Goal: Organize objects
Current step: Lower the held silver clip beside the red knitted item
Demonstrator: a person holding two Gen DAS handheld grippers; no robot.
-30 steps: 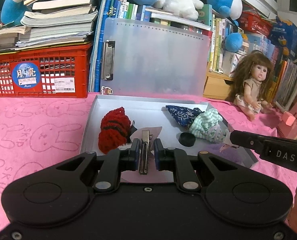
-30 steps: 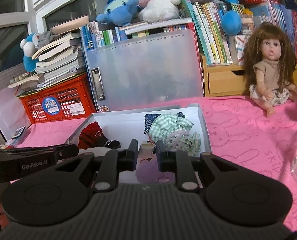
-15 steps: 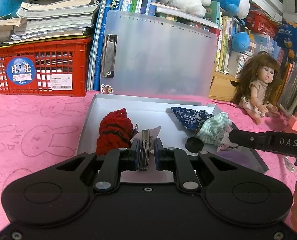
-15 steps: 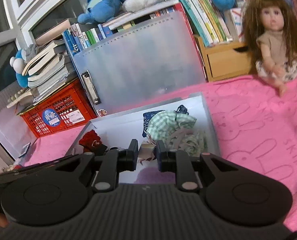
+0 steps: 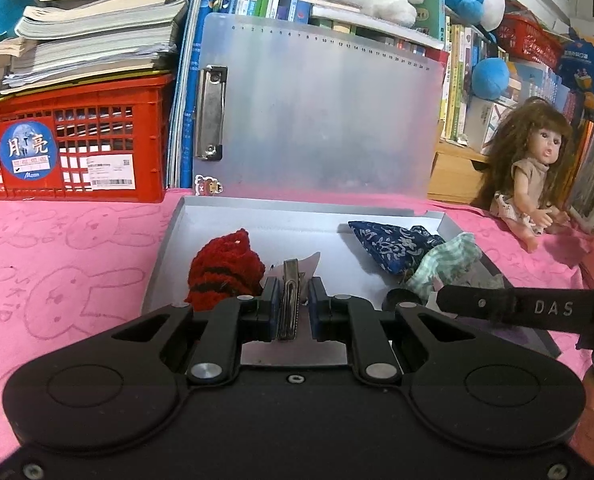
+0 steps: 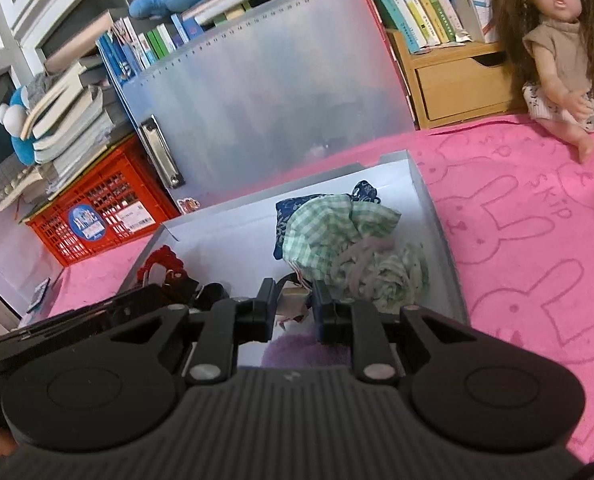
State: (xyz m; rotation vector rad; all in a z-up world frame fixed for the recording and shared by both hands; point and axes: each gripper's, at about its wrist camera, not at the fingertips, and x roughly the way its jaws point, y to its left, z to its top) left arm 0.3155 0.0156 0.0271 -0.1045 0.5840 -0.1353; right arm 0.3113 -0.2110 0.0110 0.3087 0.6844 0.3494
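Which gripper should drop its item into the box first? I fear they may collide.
Probably left: the left gripper is shut on a metal clip above bare box floor. The right gripper hangs beside the green checked cloth.

box [image 5: 165,256]: knitted piece [image 5: 225,272] left, pouches [image 5: 393,244] right | clipboard [image 5: 321,120] behind box | crate [image 5: 73,148] left | doll [image 5: 529,176] right

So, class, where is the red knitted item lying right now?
In the left wrist view, the red knitted item lies inside the grey box, at its left side, just left of the left gripper.
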